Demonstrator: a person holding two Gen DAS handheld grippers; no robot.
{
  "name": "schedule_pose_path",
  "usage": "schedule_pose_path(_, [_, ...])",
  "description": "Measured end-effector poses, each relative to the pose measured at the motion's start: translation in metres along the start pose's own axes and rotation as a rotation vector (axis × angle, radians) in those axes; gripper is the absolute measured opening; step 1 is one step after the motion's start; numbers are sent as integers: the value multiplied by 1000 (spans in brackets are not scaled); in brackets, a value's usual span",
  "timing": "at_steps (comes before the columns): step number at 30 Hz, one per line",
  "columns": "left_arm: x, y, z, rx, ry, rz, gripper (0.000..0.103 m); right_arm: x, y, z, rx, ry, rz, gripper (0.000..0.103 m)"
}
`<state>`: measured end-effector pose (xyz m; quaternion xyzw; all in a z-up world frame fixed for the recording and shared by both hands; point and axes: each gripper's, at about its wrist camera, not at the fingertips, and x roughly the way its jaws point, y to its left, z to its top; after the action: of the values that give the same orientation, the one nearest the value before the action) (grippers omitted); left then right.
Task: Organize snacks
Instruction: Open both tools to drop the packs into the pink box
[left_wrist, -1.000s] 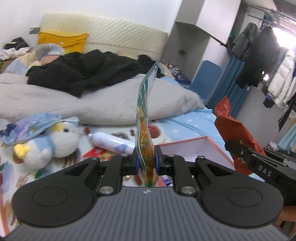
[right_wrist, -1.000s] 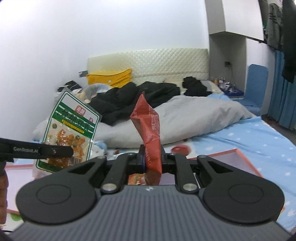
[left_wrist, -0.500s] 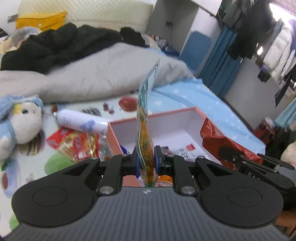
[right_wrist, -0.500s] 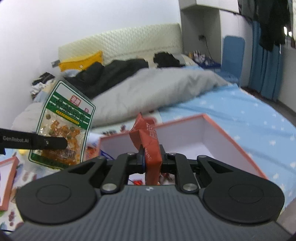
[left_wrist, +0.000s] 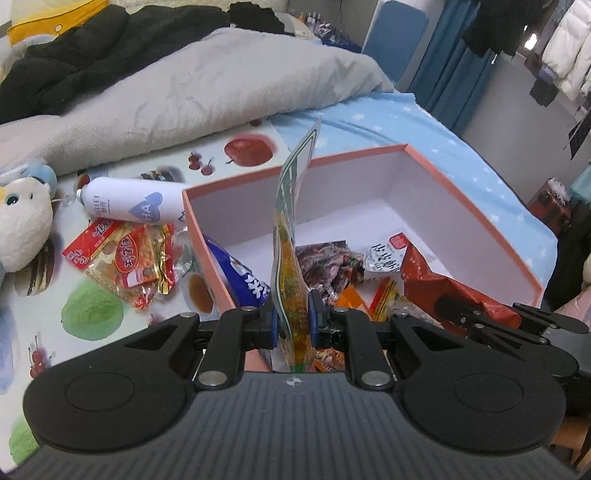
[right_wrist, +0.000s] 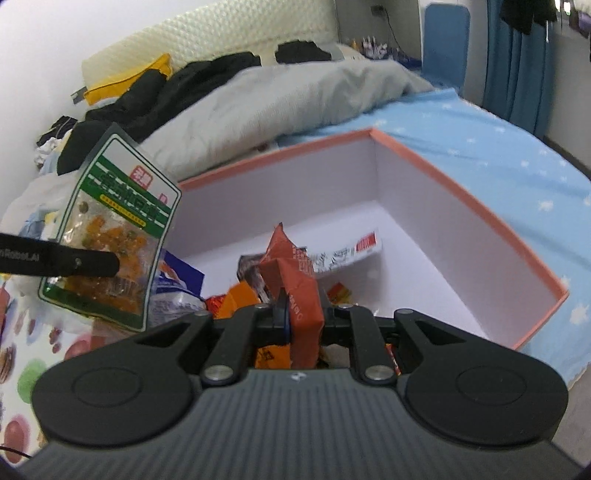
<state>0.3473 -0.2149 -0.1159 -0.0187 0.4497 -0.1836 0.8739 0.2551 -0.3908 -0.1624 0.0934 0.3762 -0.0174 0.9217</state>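
Salmon-edged cardboard box (left_wrist: 476, 206), white inside, sits on the bed's (left_wrist: 369, 122) fruit-print sheet and holds crinkled foil wrappers. My left hand-held gripper (left_wrist: 291, 325) is clamped on a flat, glossy green-and-clear snack pouch (left_wrist: 291, 221), held upright over the box's near-left corner. My right hand-held gripper (right_wrist: 303, 317) pinches a creased red foil packet (right_wrist: 295, 273) above the pile. 1 smooth white bottle (left_wrist: 129, 203) lies beside the box, next to loose red sachets (left_wrist: 125, 258).

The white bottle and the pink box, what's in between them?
Left wrist view: only bare fruit-print sheet lies between the white bottle and the pink box.
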Motion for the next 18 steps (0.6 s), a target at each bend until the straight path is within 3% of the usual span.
schedule_pose_path(2, [1,0,-1,1,4,23,19,3,-1,-1,9,16,-1,18])
schedule_pose_path(3, [-1,1,0,2,1,37,19,3,-3,-1,20,15,0,31])
schedule_pose_path(4, [-4,2,0,-2,0,44,27,1,-2,-1,25,10,-7,49])
schedule_pose_path(5, [-5,4,1,-14,-2,48,46,-2,-2,0,22,-4,-16,57])
schedule_pose_path(6, [-8,6,1,-25,-8,49,56,-5,-1,1,17,-17,-16,66])
schedule_pose_path(7, [-13,8,1,-33,-25,48,64,-7,0,2,13,-24,-15,64])
schedule_pose_path(18, [-86,17,10,-11,-160,12,64,-57,24,21,-10,-139,28,63])
